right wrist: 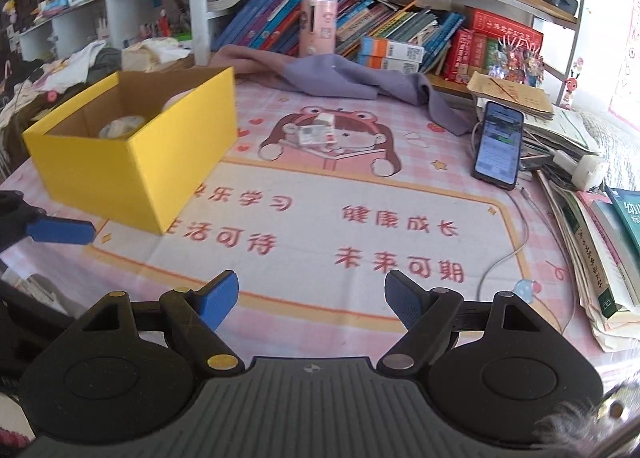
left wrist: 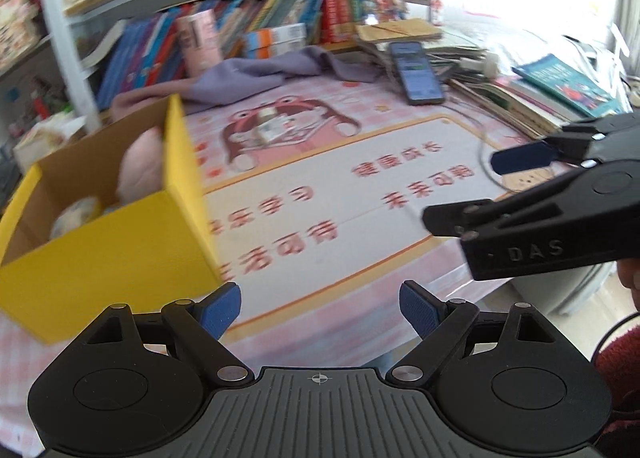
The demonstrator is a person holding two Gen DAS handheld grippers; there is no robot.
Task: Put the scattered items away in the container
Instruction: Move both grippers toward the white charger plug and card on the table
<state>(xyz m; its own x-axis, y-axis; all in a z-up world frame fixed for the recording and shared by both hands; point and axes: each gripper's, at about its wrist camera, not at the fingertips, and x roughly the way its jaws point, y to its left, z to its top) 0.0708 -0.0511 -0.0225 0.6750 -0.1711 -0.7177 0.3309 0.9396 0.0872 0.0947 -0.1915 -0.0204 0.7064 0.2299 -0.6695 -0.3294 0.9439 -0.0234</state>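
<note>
A yellow cardboard box point(left wrist: 120, 254) stands open on the pink desk mat point(left wrist: 340, 185), close to my left gripper's left side. Inside lie a pink soft thing point(left wrist: 140, 169) and a white round thing point(left wrist: 76, 213). A small white packet point(right wrist: 316, 131) lies on the mat's cartoon figure, well beyond both grippers. My left gripper point(left wrist: 320, 312) is open over the mat's near edge, nothing between its blue pads. My right gripper point(right wrist: 312, 302) is open and empty too; in the left wrist view it reaches in from the right point(left wrist: 480, 187).
A purple cloth point(right wrist: 340, 73) lies at the back of the mat. A phone point(right wrist: 498, 143) leans on stacked books and papers point(right wrist: 592, 242) at the right, with a cable point(right wrist: 516, 234) trailing over the mat. Bookshelves point(right wrist: 360, 29) rise behind.
</note>
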